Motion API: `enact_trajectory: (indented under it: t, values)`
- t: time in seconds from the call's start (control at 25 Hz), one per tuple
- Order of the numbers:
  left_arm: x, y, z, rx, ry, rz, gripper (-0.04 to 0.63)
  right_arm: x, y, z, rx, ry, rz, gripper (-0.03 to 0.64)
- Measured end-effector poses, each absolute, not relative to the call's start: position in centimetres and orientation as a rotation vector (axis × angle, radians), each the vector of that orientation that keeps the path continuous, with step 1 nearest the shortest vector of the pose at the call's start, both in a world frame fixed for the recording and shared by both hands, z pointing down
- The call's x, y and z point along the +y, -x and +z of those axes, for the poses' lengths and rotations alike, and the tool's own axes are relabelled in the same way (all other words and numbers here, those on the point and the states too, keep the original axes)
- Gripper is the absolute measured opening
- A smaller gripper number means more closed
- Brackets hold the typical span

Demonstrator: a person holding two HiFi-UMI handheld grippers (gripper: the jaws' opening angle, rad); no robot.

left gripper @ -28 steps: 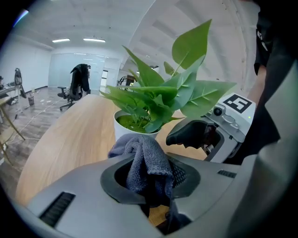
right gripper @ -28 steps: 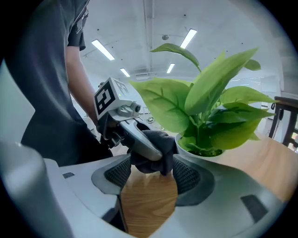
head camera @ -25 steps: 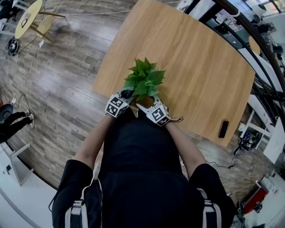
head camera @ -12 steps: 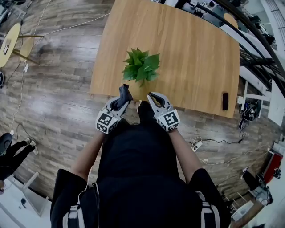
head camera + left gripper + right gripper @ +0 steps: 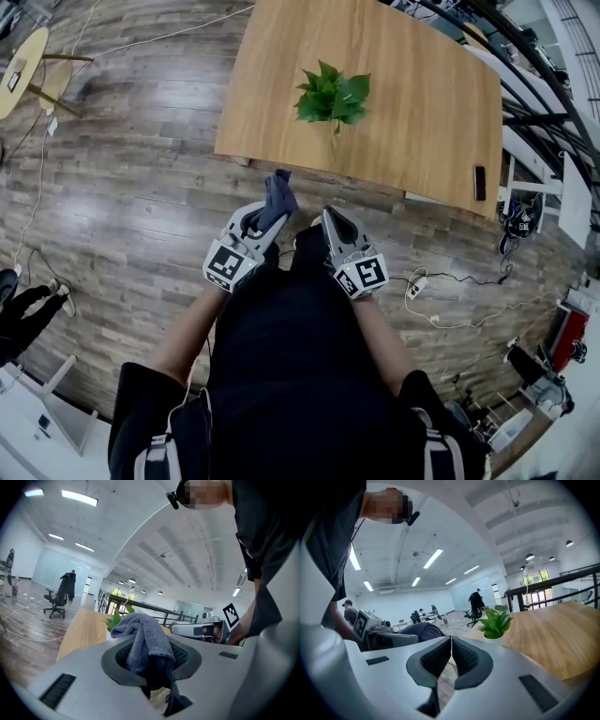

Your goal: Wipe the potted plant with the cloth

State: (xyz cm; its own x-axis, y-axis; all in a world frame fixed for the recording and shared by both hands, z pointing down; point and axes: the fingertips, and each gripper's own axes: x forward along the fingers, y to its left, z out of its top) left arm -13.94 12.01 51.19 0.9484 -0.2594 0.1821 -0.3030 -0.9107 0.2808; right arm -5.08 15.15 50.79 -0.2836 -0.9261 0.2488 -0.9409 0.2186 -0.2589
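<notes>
The potted plant (image 5: 333, 94), green leaves in a small white pot, stands near the front edge of the wooden table (image 5: 412, 103). It also shows far off in both gripper views as the plant (image 5: 117, 618) and the plant (image 5: 496, 623). My left gripper (image 5: 265, 214) is held off the table in front of the person, shut on a bunched grey-blue cloth (image 5: 145, 644) that sticks up between its pads. Beside it, my right gripper (image 5: 451, 656) is finishing closing, its ribbed pads touching with nothing between them. Both grippers are well short of the plant.
A black phone (image 5: 481, 183) lies at the table's right edge. On the wood floor to the right are cables and a white power strip (image 5: 415, 281). A round yellow table (image 5: 23, 56) stands far left. Railings and office chairs are in the background.
Both grippers have drawn back from the plant, off the table and toward the person. The right gripper's jaws, open beside the pot before, have come together. The cloth stays in the left gripper.
</notes>
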Motion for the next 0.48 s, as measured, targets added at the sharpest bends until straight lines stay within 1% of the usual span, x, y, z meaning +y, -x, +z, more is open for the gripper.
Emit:
enact_trajectory:
  t: [0.12, 0.28, 0.48]
  values:
    - [12.6, 15.3, 49.6, -0.495, -2.806, 0.14, 0.115, 15.6, 6.5, 48.4, -2.408, -1.846, 0.454, 0.023]
    - [13.2, 15.7, 48.3, -0.61, -2.784, 0.075, 0.115, 15.0, 5.7, 44.7, -2.397, -1.969, 0.388, 0.023]
    - [13.8, 14.7, 42.5, -0.719, -2.811, -0.014, 0.115, 15.3, 5.4, 38.0, -2.433, -2.028, 0.174, 0.023]
